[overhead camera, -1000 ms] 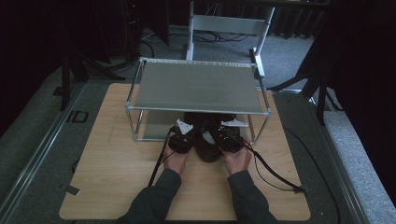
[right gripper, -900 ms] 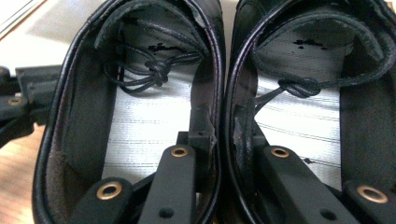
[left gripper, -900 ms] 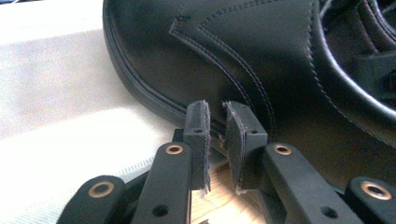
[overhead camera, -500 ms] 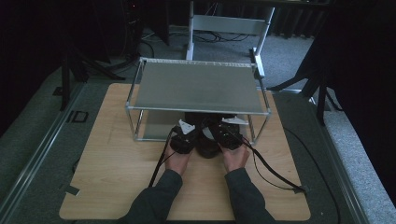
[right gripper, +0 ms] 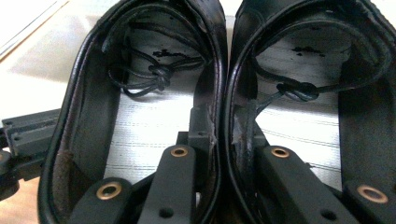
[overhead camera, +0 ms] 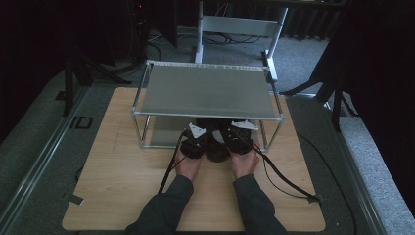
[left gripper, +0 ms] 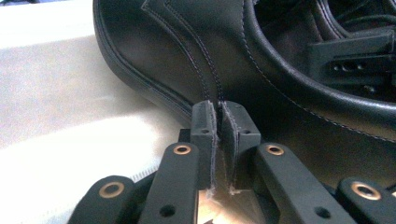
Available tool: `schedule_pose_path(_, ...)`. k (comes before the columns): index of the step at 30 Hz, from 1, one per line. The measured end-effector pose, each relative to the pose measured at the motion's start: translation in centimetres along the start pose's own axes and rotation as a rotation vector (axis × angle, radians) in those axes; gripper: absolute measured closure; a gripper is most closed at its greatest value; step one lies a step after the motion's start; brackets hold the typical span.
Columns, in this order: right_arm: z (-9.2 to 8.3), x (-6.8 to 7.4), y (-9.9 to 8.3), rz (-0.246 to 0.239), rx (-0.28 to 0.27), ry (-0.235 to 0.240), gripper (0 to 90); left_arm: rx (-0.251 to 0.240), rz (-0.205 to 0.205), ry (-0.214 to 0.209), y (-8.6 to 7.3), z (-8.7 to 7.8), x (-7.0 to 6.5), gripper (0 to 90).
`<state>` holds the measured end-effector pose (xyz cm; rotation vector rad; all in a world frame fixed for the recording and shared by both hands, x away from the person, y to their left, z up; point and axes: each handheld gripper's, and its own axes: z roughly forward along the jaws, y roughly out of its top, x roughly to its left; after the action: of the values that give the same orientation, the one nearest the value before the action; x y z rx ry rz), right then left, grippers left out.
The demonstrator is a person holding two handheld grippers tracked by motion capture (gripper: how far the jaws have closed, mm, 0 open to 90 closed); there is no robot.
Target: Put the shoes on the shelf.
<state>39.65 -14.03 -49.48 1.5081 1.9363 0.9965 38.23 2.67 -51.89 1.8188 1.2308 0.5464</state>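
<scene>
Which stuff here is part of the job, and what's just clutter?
In play: shoes, pinched together by the right gripper; left gripper, shut against a shoe's outer side; rack.
Lying about: tape scrap, stand behind the table.

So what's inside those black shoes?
Knotted laces lie inside the left shoe and the right shoe, over pale insoles. The toe ends are hidden in shadow.
</scene>
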Motion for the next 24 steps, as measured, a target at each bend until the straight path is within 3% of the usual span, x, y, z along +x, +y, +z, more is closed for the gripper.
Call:
schedule_pose_path(5,0.3,0.1,0.0,0.026,-0.029,-0.018,80.5,-0.025,0.019,0.018,0.1,0.5,-0.2,89.1)
schedule_pose_path(12,0.6,0.3,0.0,0.066,-0.071,-0.041,80.4,-0.070,0.028,0.038,0.1,1.0,-0.1,89.6)
schedule_pose_path(24,1.0,0.3,0.1,0.083,-0.108,-0.065,80.3,-0.131,0.039,0.054,0.1,1.9,-0.1,89.9)
